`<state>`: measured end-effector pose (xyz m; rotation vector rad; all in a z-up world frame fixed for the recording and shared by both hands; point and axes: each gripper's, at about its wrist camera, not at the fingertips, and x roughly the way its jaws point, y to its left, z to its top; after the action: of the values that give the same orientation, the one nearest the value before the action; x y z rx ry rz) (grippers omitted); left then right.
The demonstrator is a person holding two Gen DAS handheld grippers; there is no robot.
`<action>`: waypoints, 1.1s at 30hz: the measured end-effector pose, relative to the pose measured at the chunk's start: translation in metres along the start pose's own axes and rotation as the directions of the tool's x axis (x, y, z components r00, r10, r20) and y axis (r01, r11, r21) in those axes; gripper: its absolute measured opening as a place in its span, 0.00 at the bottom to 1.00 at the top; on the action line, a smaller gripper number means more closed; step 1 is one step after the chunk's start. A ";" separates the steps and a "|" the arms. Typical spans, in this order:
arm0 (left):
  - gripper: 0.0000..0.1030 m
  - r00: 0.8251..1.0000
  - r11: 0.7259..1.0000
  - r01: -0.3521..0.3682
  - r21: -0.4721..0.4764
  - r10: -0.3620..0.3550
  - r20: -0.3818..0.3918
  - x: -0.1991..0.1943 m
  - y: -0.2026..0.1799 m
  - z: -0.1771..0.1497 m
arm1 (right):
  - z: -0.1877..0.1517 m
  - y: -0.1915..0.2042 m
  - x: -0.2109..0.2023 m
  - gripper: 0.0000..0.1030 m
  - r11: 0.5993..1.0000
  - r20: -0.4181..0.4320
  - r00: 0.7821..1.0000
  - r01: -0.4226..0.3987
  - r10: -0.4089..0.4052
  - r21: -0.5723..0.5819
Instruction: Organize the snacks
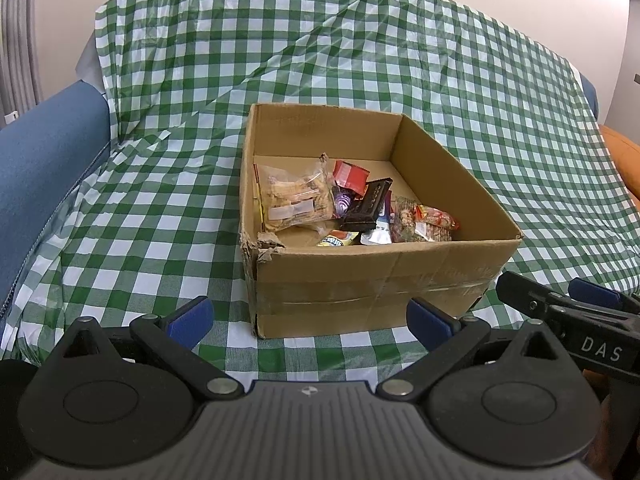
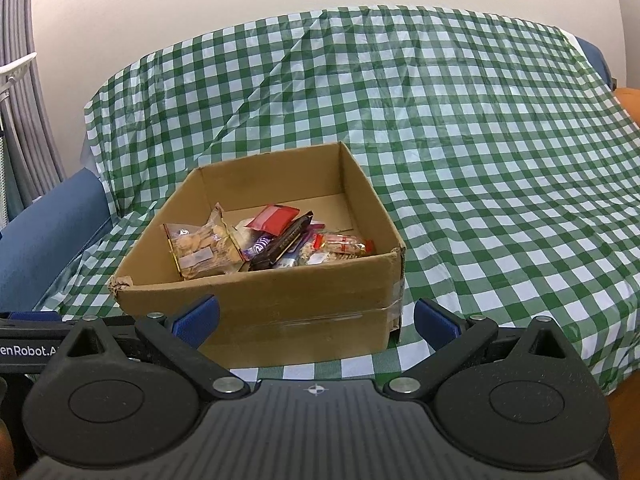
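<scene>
Cardboard box w/ snack packets heaped inside, near front edge of checked cloth; left gripper & right gripper both wide open, empty; step looks near finished/between picks; next: check for strays.

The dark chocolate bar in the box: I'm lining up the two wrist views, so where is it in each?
Left wrist: dark chocolate bar lies mid-box, propped on other snacks.
Right wrist: the bar sits centre of the pile, tilted.
Shared landmark: the torn corner of the cardboard box.
</scene>
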<state>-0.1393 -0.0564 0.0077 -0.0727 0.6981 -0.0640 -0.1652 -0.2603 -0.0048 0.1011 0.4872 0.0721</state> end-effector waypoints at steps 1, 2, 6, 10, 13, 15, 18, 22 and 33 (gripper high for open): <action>1.00 1.000 1.000 0.000 0.001 0.000 0.000 0.000 0.000 0.000 | 0.000 0.000 0.000 0.99 1.000 0.001 1.000 0.002 -0.002 -0.001; 1.00 1.000 1.000 -0.001 0.000 0.001 0.000 0.000 0.000 0.000 | 0.000 0.000 0.000 0.99 1.000 0.002 1.000 0.002 -0.002 -0.003; 1.00 1.000 1.000 0.000 0.001 0.000 0.000 0.000 0.002 0.000 | -0.001 0.001 -0.001 0.99 1.000 0.002 1.000 0.002 -0.002 -0.005; 1.00 1.000 1.000 0.001 0.001 -0.001 0.000 0.000 0.002 0.000 | -0.001 0.001 -0.001 0.99 1.000 0.002 1.000 0.002 -0.002 -0.006; 1.00 1.000 1.000 0.001 0.001 -0.001 -0.001 0.000 0.003 0.000 | -0.001 0.002 -0.001 0.99 1.000 0.002 1.000 0.002 -0.002 -0.006; 1.00 1.000 1.000 0.000 0.002 0.000 0.001 0.000 0.003 0.000 | -0.001 0.002 -0.001 0.99 1.000 0.003 1.000 0.002 -0.002 -0.008; 1.00 1.000 1.000 0.001 0.000 -0.001 -0.001 0.000 0.003 -0.001 | -0.001 0.002 -0.001 0.99 1.000 0.002 1.000 0.003 -0.003 -0.008; 1.00 1.000 1.000 0.001 0.001 -0.001 -0.001 0.000 0.003 -0.001 | -0.001 0.003 -0.001 0.99 1.000 0.002 1.000 0.003 -0.003 -0.008; 1.00 1.000 1.000 0.002 0.001 -0.002 0.002 0.000 0.003 -0.001 | -0.001 0.005 -0.001 0.99 1.000 0.004 1.000 0.005 -0.005 -0.008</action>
<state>-0.1399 -0.0531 0.0063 -0.0723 0.6959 -0.0662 -0.1673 -0.2558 -0.0048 0.0921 0.4829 0.0693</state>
